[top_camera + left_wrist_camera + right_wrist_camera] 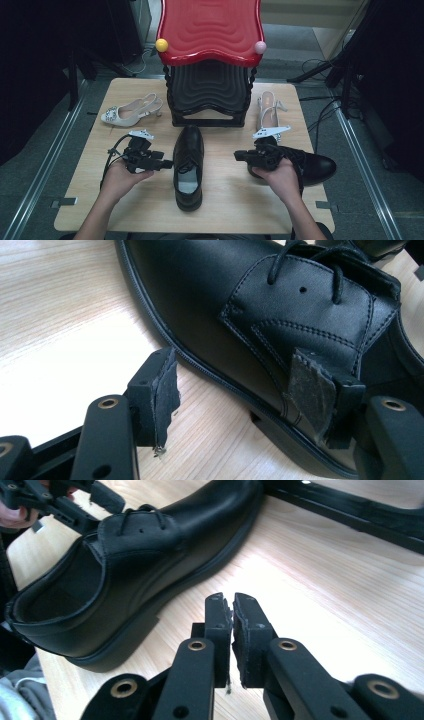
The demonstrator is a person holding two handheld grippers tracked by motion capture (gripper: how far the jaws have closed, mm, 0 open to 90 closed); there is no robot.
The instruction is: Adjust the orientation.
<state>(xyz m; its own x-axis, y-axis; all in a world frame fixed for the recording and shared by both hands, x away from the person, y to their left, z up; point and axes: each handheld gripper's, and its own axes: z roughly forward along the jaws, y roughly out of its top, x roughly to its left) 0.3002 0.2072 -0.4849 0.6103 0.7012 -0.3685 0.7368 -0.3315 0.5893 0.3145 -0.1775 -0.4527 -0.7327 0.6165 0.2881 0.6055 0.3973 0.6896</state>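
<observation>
The shoe [188,167] lies between both grippers — the left gripper [165,163] just beside it, jaws apart; the right gripper [239,155] near, jaws together, empty.

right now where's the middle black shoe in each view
High view: black lace-up shoe at table centre, toe toward the black rack.
Left gripper view: fills the upper right, laces at top, beside the open left claw.
Right gripper view: upper left, heel nearest.
Shared landmark: its laces.
</observation>
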